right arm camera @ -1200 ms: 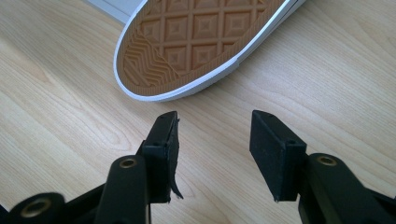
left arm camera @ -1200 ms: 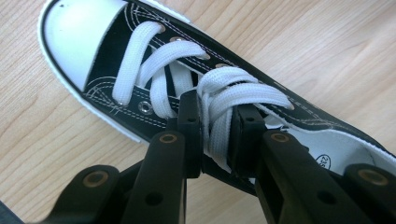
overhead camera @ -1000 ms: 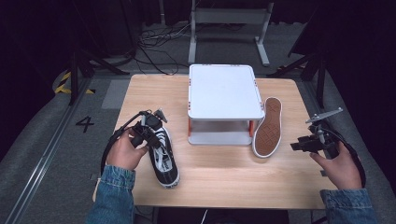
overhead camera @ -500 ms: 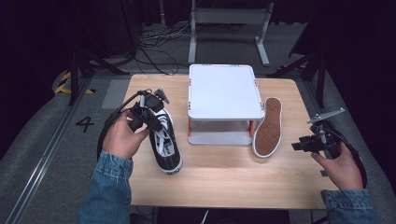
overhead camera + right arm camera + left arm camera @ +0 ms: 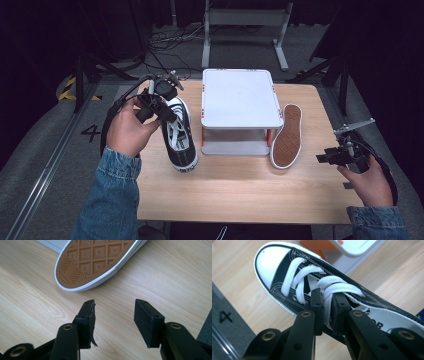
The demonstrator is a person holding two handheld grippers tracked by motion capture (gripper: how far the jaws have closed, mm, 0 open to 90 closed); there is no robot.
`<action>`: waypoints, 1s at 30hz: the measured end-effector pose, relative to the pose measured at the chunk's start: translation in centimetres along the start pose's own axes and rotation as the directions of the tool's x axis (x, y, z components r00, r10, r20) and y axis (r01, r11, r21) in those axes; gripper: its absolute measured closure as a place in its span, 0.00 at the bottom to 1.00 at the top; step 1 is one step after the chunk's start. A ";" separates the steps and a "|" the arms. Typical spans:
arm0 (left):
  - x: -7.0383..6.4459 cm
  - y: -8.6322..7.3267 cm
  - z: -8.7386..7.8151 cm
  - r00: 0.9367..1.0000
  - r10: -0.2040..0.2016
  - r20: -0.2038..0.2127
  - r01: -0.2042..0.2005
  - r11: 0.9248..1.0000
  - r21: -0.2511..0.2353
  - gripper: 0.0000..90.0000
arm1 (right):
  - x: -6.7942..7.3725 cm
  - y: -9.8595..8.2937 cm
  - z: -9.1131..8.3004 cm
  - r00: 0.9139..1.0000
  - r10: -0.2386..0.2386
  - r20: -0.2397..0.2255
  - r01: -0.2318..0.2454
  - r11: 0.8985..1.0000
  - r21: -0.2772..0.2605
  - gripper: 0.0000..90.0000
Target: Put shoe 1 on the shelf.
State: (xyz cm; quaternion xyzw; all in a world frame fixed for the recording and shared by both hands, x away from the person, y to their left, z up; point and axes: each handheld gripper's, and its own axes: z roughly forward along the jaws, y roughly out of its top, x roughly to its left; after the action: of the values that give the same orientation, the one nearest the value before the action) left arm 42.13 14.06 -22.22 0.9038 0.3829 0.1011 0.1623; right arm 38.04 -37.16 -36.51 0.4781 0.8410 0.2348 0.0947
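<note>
Left gripper (image 5: 326, 312) jaws pinching black sneaker (image 5: 317, 282) laces; right gripper (image 5: 113, 315) jaws spread.

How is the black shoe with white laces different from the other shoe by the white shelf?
The black canvas sneaker with white laces sits left of the white two-level shelf, top side up; the tipped sneaker with the brown rubber sole lies right of it, showing its patterned sole. The left gripper pinches the black sneaker's laces; the right gripper is open, apart from the tipped sneaker. Both have white-edged soles.
</note>
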 end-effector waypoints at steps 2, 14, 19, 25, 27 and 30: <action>0.0 0.5 -0.5 1.000 0.004 0.002 -0.004 1.000 -0.010 0.92 | 0.0 -0.1 0.0 1.000 -0.001 0.000 0.001 1.000 -0.002 0.57; -0.6 4.2 -2.8 0.998 0.054 -0.010 -0.055 0.998 -0.042 0.92 | -0.3 -1.2 -0.6 1.000 0.017 0.015 -0.017 1.000 -0.003 0.58; -1.2 6.2 -3.0 0.996 0.092 -0.020 -0.093 0.994 -0.050 0.92 | -0.4 -1.6 -0.8 1.000 0.025 0.019 -0.025 1.000 -0.005 0.58; -1.6 8.9 -2.3 0.992 0.126 -0.006 -0.126 0.991 -0.047 0.92 | -0.5 -2.2 -1.1 0.999 0.039 0.024 -0.038 0.999 -0.006 0.58; -1.8 10.1 -1.8 0.990 0.142 -0.011 -0.142 0.989 -0.050 0.92 | -0.6 -2.3 -1.2 0.999 0.038 0.026 -0.038 0.999 -0.008 0.58; -2.2 11.6 -1.3 0.981 0.186 -0.047 -0.189 0.980 -0.058 0.92 | -0.8 -2.5 -1.4 0.999 0.047 0.024 -0.046 0.999 -0.011 0.58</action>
State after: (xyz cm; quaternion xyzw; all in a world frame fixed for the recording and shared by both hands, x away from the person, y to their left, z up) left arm 47.89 5.21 -16.81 0.9281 0.2960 0.1463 0.1724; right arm 36.00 -39.30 -36.57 0.4999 0.8272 0.2354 0.1021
